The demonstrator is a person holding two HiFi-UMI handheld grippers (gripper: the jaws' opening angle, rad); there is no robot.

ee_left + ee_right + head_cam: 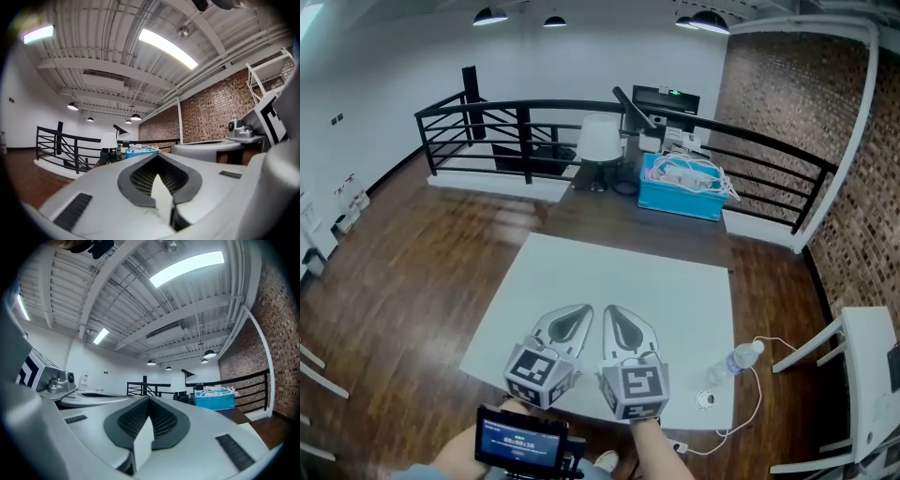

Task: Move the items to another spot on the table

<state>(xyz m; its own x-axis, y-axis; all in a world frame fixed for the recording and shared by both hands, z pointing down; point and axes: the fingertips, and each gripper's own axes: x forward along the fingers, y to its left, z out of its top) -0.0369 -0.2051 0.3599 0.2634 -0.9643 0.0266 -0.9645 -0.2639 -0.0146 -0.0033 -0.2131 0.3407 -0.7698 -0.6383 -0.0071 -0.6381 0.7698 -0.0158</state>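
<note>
Holding the left gripper (579, 314) and the right gripper (615, 314), both grey-white with marker cubes, side by side near 6 o'clock over the white square worktop (609, 272), each with its jaws pressed together on nothing and pointing level toward 12 o'clock. Finding the task's clear plastic bottle (736, 361) lying at about 4 o'clock, right at the worktop's edge, with a small round pale piece (705, 399), too small to identify, just beside it toward 6 o'clock, and a thin white cable (746, 403) looping off the edge nearby. Judging the likeliest mishap: reaching for the bottle with jaws not yet spread and nudging its smooth round body off the edge to the floor. Possibly also snagging the cable while swinging toward 4 o'clock, or squeezing the thin plastic too hard and letting it squirt free. Leaving the blue basket of white cords (680, 192) on the dark table (609, 220) at 12 o'clock well apart.
</note>
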